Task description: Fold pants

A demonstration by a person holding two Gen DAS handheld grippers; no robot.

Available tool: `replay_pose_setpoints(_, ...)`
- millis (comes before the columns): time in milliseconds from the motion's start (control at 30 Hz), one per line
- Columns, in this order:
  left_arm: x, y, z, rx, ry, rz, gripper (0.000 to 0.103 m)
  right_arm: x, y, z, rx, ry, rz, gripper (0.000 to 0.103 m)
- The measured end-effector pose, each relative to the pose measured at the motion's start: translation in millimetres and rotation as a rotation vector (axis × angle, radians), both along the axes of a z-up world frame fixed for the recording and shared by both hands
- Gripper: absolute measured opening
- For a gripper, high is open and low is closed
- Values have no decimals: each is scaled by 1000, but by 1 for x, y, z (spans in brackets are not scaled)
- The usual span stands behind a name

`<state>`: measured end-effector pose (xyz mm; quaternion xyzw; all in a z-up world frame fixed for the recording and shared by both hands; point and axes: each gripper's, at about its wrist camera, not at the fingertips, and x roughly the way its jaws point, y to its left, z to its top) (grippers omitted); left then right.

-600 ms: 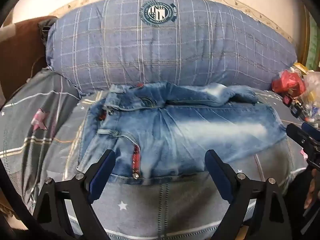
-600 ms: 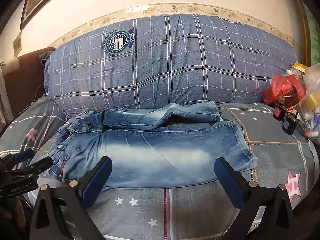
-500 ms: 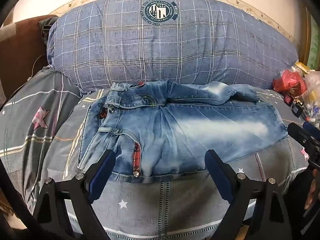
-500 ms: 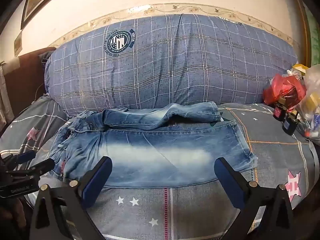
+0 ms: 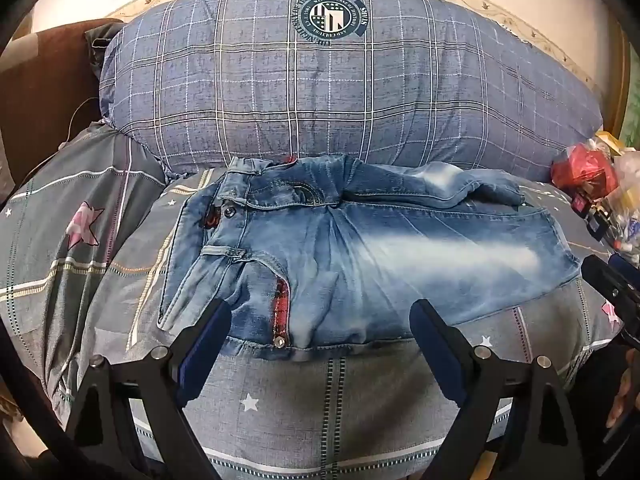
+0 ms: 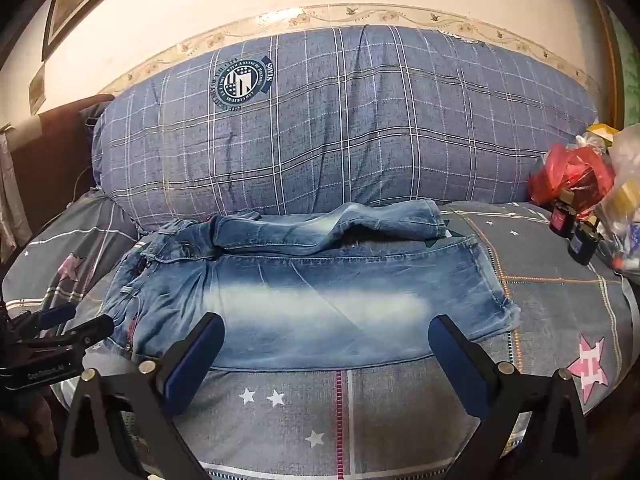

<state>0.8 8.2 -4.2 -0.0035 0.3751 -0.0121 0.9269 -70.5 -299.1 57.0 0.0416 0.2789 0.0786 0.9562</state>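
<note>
Washed blue jeans (image 5: 360, 264) lie flat on the grey patterned bedspread (image 5: 312, 404), waistband to the left, legs to the right, the far leg bunched along the pillow. They also show in the right wrist view (image 6: 320, 304). My left gripper (image 5: 320, 340) is open and empty, just short of the near hem by the red-trimmed pocket. My right gripper (image 6: 328, 354) is open and empty, in front of the near leg edge. Each gripper appears at the other view's edge: the right gripper (image 5: 612, 288), the left gripper (image 6: 60, 332).
A large blue plaid pillow (image 5: 340, 92) stands behind the jeans against the wall. A red bag and small bottles (image 6: 576, 196) clutter the right side of the bed. A brown headboard (image 5: 36, 92) is at the left.
Both grippers have drawn back slightly from the jeans; the left view has risen a little. The jeans have not moved. Both stay open.
</note>
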Motion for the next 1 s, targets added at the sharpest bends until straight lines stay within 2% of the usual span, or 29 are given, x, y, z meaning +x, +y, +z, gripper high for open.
replay_pose_setpoints(1000,-2,3,-1,9,3,4,91,-1,8,-2,14,1,21,103)
